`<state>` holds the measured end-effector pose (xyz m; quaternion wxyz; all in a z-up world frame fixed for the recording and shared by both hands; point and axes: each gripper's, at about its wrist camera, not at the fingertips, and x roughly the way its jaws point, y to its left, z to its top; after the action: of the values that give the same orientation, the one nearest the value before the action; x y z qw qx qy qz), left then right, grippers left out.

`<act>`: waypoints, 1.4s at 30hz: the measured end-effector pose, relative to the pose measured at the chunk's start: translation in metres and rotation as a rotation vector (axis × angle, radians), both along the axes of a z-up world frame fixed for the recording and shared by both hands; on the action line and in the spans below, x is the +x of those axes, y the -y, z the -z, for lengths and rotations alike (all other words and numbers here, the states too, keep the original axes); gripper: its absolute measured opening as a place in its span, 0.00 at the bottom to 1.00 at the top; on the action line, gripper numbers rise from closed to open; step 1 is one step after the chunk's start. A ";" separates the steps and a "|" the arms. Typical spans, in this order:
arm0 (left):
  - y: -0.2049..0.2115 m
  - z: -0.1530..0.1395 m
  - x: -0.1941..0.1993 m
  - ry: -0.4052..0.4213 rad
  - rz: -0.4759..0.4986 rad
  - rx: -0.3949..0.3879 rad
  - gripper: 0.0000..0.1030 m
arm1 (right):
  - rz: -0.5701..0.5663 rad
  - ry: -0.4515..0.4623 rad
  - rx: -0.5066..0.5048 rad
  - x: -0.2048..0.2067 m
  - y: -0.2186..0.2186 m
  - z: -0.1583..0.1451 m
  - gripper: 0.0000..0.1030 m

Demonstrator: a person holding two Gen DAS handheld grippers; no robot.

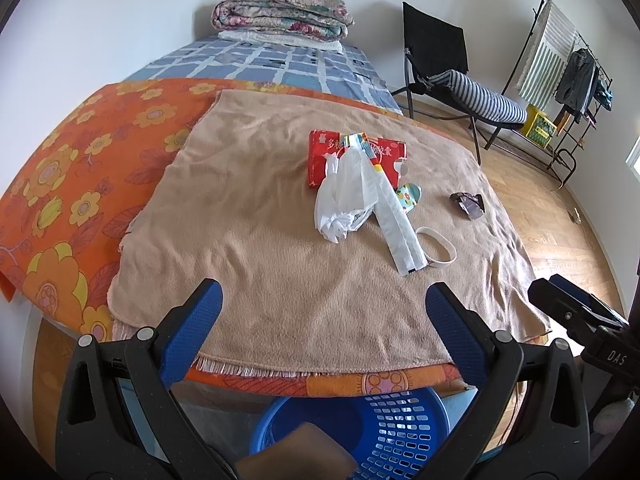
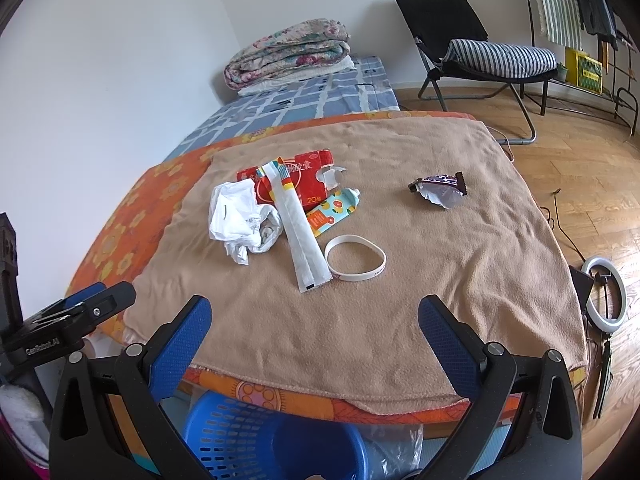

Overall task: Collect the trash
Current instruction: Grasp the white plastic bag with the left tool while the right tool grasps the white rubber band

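Trash lies on a tan blanket (image 1: 260, 272) (image 2: 400, 312) on the bed: a red torn carton (image 1: 324, 152) (image 2: 308, 184), a crumpled white plastic bag (image 1: 340, 196) (image 2: 240, 224), a long white wrapper (image 1: 396, 228) (image 2: 304, 240), a small colourful tube (image 1: 410, 196) (image 2: 338, 208), a white band (image 1: 438, 250) (image 2: 356, 264) and a dark purple foil wrapper (image 1: 468, 204) (image 2: 440, 190). My left gripper (image 1: 322, 324) and right gripper (image 2: 314, 328) are both open and empty, held near the blanket's front edge, apart from the trash. A blue plastic basket (image 1: 400, 424) (image 2: 240, 436) stands on the floor below the bed's edge.
An orange flowered sheet (image 1: 72, 184) and blue checked sheet (image 1: 280, 64) cover the bed, with folded quilts (image 1: 280, 16) at the far end. A black folding chair (image 1: 448, 68) and clothes rack (image 1: 568, 80) stand right. A ring light (image 2: 604, 296) lies on the wooden floor.
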<state>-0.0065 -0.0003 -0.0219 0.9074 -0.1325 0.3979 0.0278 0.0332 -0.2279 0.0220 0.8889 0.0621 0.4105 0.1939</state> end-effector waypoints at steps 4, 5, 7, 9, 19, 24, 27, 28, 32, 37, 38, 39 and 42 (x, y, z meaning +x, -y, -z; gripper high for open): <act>-0.005 0.004 0.005 -0.020 -0.006 -0.008 1.00 | -0.005 0.006 -0.014 0.001 0.001 0.002 0.99; -0.006 0.005 0.006 -0.025 -0.006 -0.012 1.00 | -0.006 0.010 -0.012 0.002 0.001 0.004 0.99; -0.007 0.006 0.008 -0.038 0.004 -0.025 1.00 | -0.008 0.016 0.001 0.002 0.004 0.006 0.99; -0.006 0.009 0.011 -0.058 0.018 -0.028 1.00 | 0.001 0.016 0.009 0.005 0.008 0.009 0.99; 0.007 0.006 0.032 -0.073 0.084 -0.026 1.00 | 0.032 0.012 -0.071 0.035 0.022 0.005 0.99; 0.006 0.008 0.051 -0.085 0.085 -0.028 0.96 | 0.002 -0.018 -0.061 0.059 0.023 0.008 0.99; 0.005 0.013 0.067 -0.101 0.087 -0.046 0.93 | -0.009 -0.040 -0.049 0.073 0.022 0.013 0.99; 0.004 0.015 0.072 -0.106 0.086 -0.050 0.92 | -0.007 -0.050 -0.047 0.078 0.023 0.015 0.99; 0.006 0.027 0.097 -0.135 0.099 -0.053 0.85 | -0.002 -0.100 -0.025 0.096 0.026 0.028 0.99; 0.004 0.043 0.123 -0.170 0.092 -0.054 0.77 | 0.009 -0.196 0.021 0.116 0.030 0.049 0.94; 0.002 0.047 0.128 -0.176 0.084 -0.049 0.76 | 0.009 -0.214 0.029 0.119 0.030 0.052 0.91; 0.001 0.049 0.131 -0.178 0.078 -0.051 0.76 | 0.011 -0.228 0.035 0.123 0.031 0.055 0.89; -0.003 0.056 0.140 -0.187 0.074 -0.052 0.75 | 0.014 -0.257 0.028 0.130 0.028 0.063 0.83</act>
<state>0.1331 0.0026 -0.0782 0.8630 -0.1383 0.4859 -0.0038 0.1631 -0.2563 -0.0415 0.8294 0.1017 0.5177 0.1836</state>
